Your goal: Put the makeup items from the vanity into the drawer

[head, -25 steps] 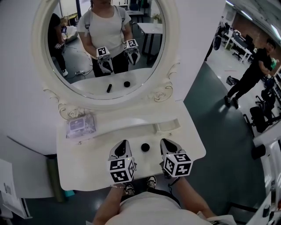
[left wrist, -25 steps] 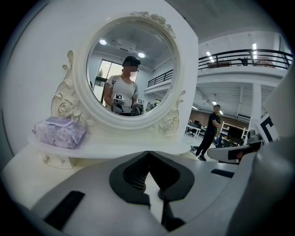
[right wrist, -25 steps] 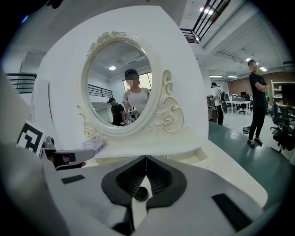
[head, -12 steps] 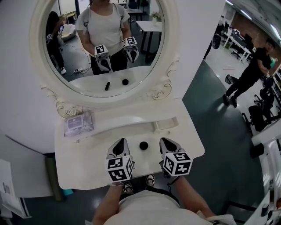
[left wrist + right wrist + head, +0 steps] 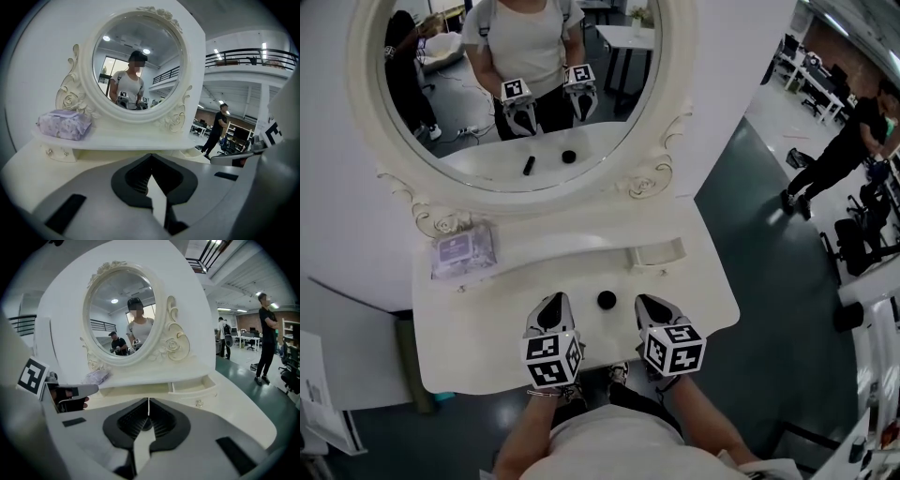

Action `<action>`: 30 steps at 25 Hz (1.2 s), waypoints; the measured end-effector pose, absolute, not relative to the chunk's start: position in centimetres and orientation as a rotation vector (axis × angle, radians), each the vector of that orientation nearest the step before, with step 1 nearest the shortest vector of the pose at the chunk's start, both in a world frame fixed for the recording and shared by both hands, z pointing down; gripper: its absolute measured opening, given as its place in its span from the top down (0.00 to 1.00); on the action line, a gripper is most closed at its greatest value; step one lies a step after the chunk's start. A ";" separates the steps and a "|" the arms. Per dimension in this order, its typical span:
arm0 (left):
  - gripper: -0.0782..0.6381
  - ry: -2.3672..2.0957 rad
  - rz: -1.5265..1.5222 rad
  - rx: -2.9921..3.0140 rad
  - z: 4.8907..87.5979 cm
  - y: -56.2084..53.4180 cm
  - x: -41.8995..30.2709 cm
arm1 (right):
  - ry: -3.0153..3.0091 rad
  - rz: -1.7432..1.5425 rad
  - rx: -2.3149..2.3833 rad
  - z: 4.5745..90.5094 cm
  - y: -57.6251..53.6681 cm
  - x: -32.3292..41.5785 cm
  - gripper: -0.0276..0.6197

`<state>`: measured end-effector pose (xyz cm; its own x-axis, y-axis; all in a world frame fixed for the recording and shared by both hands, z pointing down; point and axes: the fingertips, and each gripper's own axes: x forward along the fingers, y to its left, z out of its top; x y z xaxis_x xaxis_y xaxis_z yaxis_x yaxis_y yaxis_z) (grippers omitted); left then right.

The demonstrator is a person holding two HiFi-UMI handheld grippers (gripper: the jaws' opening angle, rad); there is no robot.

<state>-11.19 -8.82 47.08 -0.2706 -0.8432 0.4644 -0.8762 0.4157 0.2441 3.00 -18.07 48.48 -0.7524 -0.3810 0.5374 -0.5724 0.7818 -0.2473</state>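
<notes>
A small round black makeup item lies on the white vanity top, between my two grippers. My left gripper is just left of it and my right gripper just right of it, both near the front edge. Both are shut with nothing between the jaws, as the left gripper and right gripper views show. A small drawer stands open at the right of the raised shelf, also seen as the drawer. The mirror reflects a black tube that the left gripper hides.
A purple packet lies on the shelf's left end, below the oval mirror. Ornate carvings flank the mirror. Dark green floor lies to the right, where a person in black stands near desks.
The head view has shifted slightly, so the vanity sits a little lower and further left. Both grippers stay shut on either side of the black item.
</notes>
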 end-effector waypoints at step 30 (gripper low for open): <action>0.88 -2.074 0.152 1.246 55.0 -4.7 -11.0 | -2.281 0.436 0.369 60.4 -15.1 -2.0 0.59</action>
<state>-11.03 -4.74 55.02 -0.2900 -0.7297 0.6192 -0.8124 0.5297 0.2437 -2.04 -15.13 60.41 -0.6619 -0.1281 0.7385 -0.3913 0.8994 -0.1947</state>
